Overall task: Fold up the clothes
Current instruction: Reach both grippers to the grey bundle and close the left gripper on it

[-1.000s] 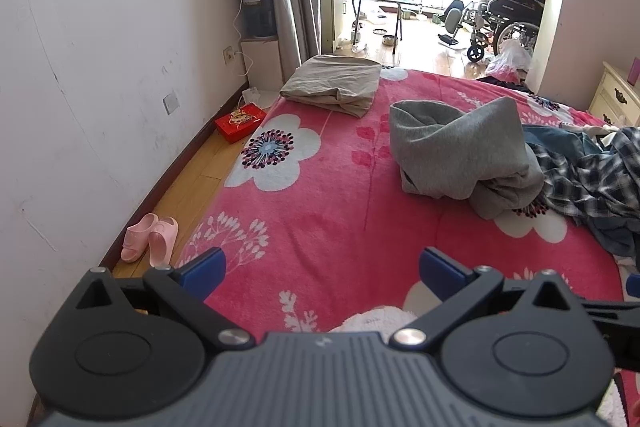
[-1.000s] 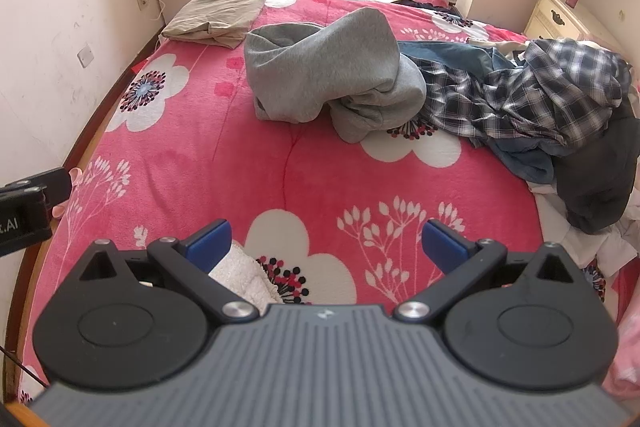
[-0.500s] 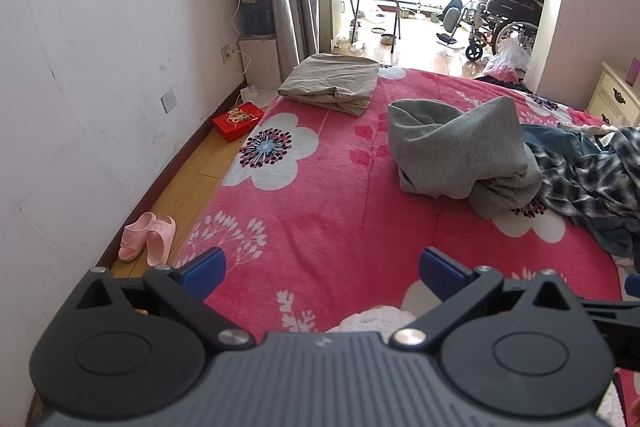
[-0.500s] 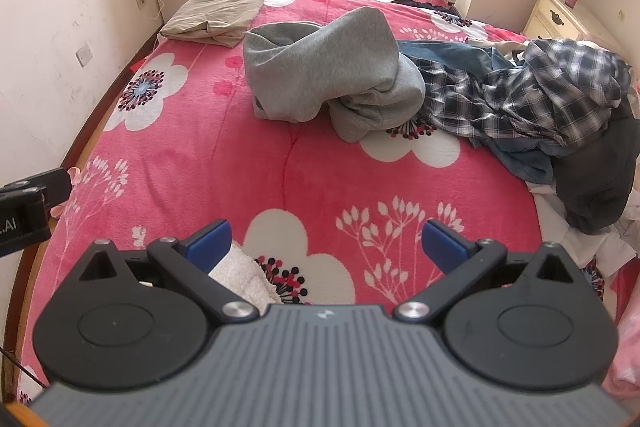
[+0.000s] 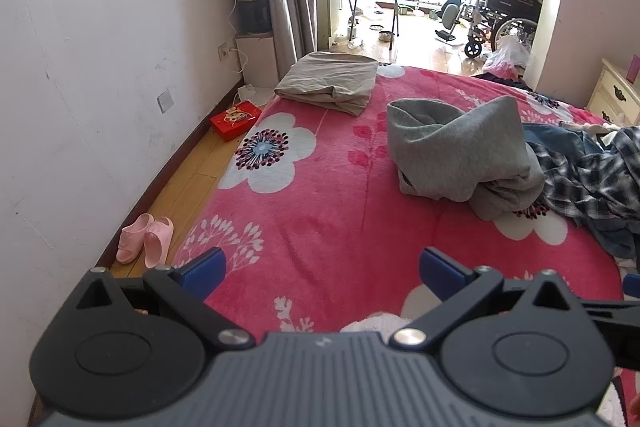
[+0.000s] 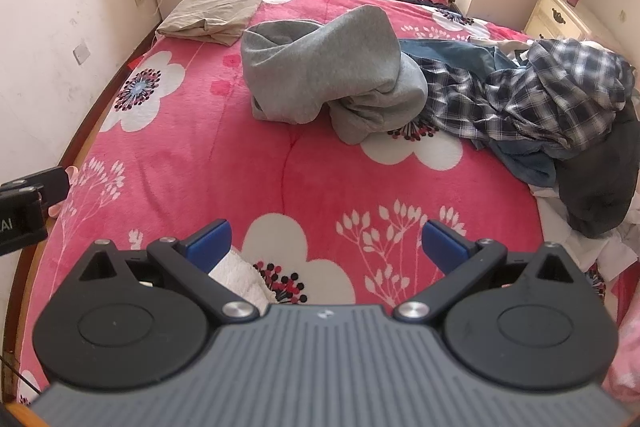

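A crumpled grey sweatshirt [image 5: 456, 155] [image 6: 324, 67] lies in the middle of the pink flowered bed [image 5: 320, 211] [image 6: 224, 163]. A folded beige garment [image 5: 332, 83] [image 6: 212, 13] sits at the far left corner. To the right spreads a heap with a plaid shirt [image 6: 532, 99] [image 5: 592, 179], jeans and dark clothes. A white towel [image 6: 244, 279] lies under the right gripper's left finger. My left gripper [image 5: 322, 267] and my right gripper [image 6: 326, 241] both hover open over the near part of the bed, well short of the sweatshirt, holding nothing.
A white wall [image 5: 80, 67] runs along the left with a strip of wood floor, pink slippers [image 5: 146, 239] and a red box [image 5: 234, 121]. A cream nightstand [image 6: 560, 13] stands at the far right. Beyond the bed are a folding table and a wheelchair [image 5: 504, 19].
The left gripper's view has drifted slightly back and up, so the clothes sit a little further away. The right gripper has barely moved. Both stay open.
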Tool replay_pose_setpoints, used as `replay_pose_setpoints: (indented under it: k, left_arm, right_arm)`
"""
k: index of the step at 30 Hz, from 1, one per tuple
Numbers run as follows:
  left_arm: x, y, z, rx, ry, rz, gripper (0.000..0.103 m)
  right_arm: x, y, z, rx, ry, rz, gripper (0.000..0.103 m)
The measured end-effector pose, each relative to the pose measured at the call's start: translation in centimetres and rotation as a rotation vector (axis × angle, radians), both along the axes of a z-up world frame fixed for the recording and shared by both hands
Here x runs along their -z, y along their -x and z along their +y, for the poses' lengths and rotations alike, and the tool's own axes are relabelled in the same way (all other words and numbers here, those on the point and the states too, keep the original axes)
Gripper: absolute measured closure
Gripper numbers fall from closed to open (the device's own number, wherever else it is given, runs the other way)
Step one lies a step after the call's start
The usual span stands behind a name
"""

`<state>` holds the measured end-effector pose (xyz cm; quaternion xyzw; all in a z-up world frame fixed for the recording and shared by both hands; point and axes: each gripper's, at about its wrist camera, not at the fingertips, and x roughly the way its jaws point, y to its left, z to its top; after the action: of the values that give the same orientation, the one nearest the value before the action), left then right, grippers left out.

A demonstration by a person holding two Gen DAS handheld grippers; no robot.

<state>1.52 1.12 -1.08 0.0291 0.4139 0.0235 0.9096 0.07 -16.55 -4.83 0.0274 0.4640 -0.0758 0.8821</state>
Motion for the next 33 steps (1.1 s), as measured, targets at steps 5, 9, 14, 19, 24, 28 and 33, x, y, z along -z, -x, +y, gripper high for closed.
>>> replay_pose_setpoints:
  k: [5, 9, 14, 19, 24, 28, 33]
  left_arm:
    - [0.9, -2.2, -0.7, 0.018, -0.014, 0.009, 0.000]
    - [2.3, -5.4, -2.4, 0.061, 0.004, 0.010, 0.000]
    - [4.9, -10.5, -6.5, 0.186, 0.074, 0.015, 0.000]
    - [7.7, -16.3, -12.0, 0.301, 0.065, -0.010, 0.000]
    - [9.9, -23.0, -17.6, 0.412, 0.063, -0.052, 0.000]
    - [10.9, -28.3, -21.8, 0.494, 0.051, -0.096, 0.002]
    - [12.3, -33.2, -26.2, 0.590, 0.008, -0.080, 0.011]
  right_arm:
    - [1.2, -1.1, -0.8, 0.015, -0.018, -0.011, 0.001]
    - [2.5, -1.8, -3.7, 0.076, -0.051, -0.074, 0.001]
    - [5.1, -3.4, -8.8, 0.153, -0.057, -0.127, 0.001]
    - [7.8, -6.1, -14.3, 0.151, -0.072, -0.185, 0.001]
    - [11.2, -12.1, -19.6, 0.126, -0.125, -0.199, 0.001]
    - [13.0, -17.5, -23.6, 0.170, -0.181, -0.264, 0.001]
    - [15.2, -24.2, -27.6, 0.219, -0.295, -0.296, 0.001]
